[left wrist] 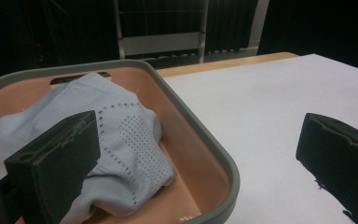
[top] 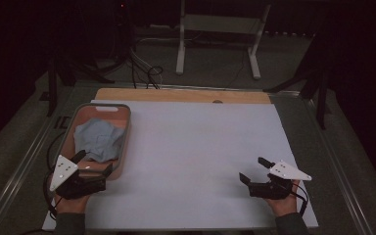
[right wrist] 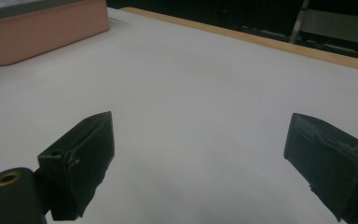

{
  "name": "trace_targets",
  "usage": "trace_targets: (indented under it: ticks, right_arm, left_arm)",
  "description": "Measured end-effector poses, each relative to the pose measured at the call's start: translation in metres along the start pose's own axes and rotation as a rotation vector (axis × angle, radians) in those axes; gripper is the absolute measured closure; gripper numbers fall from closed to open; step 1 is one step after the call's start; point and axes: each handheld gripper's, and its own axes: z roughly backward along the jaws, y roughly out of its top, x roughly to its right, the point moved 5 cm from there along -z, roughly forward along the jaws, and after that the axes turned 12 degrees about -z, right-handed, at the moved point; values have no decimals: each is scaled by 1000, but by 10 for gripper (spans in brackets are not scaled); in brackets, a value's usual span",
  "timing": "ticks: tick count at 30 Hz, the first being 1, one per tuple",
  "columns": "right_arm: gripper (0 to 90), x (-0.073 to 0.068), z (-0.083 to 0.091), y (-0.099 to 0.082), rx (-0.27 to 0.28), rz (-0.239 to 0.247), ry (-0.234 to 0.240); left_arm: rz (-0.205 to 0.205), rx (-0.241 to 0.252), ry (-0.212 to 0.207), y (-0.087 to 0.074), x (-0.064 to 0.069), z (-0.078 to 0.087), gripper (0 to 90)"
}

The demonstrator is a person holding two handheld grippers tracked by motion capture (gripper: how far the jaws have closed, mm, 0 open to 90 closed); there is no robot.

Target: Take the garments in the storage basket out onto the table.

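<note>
A salmon-pink basket (top: 123, 128) with a grey rim stands at the table's left, and a crumpled light blue knitted garment (top: 97, 139) lies inside it. My left gripper (top: 95, 162) hovers at the basket's near end, open, one jaw over the garment (left wrist: 121, 140) and the other outside the basket's rim (left wrist: 200, 140). Nothing is between its jaws. Far over at the table's right front, my right gripper (top: 253, 169) is held open above the white sheet (right wrist: 191, 93), with nothing between its jaws. The basket's wall (right wrist: 42, 32) shows at the top left of the right gripper view.
A white sheet (top: 200, 147) covers most of the wooden table (top: 176, 94). Beyond the table's far edge stand a white metal frame (top: 218, 29), black stands and loose cables on the floor. A metal rail (top: 19, 161) runs along the left side.
</note>
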Motion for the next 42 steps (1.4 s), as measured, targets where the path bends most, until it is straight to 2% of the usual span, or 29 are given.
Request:
trace_targets:
  ticks: [3, 4, 6, 10, 12, 13, 15, 19, 28, 39, 42]
  right_arm:
    - [86, 0, 0, 0, 0, -1, -1]
    - [86, -1, -2, -2, -5, -3, -5]
    - [87, -1, -1, -2, -4, -4, -8]
    - [86, -1, -1, -2, -2, -6, -11]
    - [86, -1, -1, -2, -3, -6, -11]
    - [86, -1, -1, -2, -3, -6, -11]
    - [86, -1, -1, -2, -2, -7, -13]
    - [87, -1, -1, -2, -2, -6, -15]
    - [86, -1, -2, -2, -2, -5, -14]
    - [86, -1, -3, -3, -8, -4, -13]
    - [86, -1, -2, -3, -9, -1, -14]
  left_arm:
    - [0, 0, 0, 0, 0, 0, 8]
    - [-8, 19, 18, 9, -8, 7, 7]
    - [-22, 27, 50, 12, -12, 11, 6]
    - [-20, 22, 47, 14, -15, 13, 6]
    - [-7, 9, 33, 15, -17, 13, 6]
    - [16, -14, 17, 15, -18, 13, 5]
    - [34, -30, 10, 16, -20, 11, 5]
    - [29, -59, 5, 17, -24, 9, 5]
    - [11, -91, 7, 25, -34, 5, 5]
    - [19, -110, 22, 29, -50, 1, 6]
    - [16, -129, 21, 28, -55, -3, 6]
